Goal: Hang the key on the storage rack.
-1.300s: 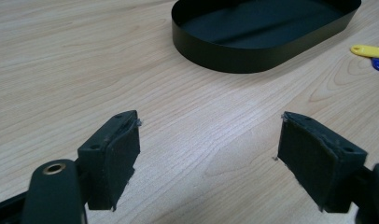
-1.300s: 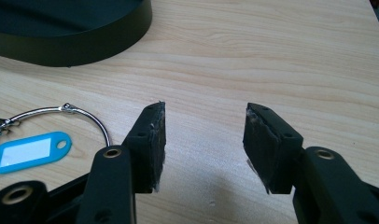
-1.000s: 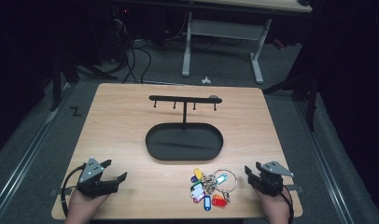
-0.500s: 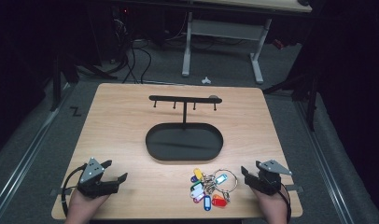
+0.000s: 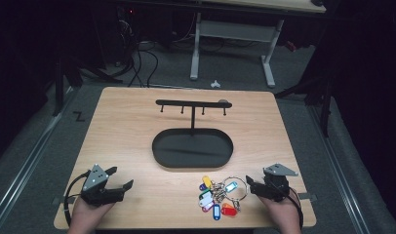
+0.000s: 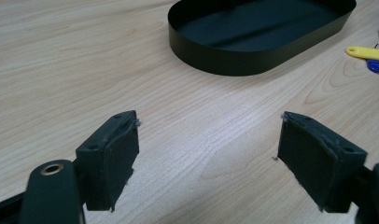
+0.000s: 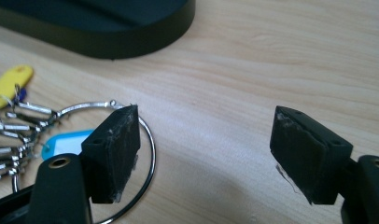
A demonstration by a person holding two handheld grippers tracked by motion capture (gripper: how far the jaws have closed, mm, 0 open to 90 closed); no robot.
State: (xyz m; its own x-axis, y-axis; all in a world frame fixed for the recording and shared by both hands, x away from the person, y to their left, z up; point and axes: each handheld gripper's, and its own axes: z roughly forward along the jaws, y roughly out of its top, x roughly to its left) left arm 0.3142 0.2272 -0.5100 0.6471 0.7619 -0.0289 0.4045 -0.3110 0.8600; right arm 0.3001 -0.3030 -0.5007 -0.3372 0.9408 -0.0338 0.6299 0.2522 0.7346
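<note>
wooden table (image 5: 137, 126); key ring (image 5: 235, 187) just left of right claw (image 5: 250, 187), jaws just opening, nothing clamped.

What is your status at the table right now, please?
Left gripper open, idle on the table. Right gripper open, jaws just widening, nothing between them, beside the key ring. Bunch of tagged keys untouched. Nothing in the way.

A lab or workshop is indicated: grey carpet floor (image 5: 35, 161), cables (image 5: 142, 58) bundled behind the wooden table (image 5: 128, 126), a white-legged desk frame (image 5: 235, 39) beyond it.
</note>
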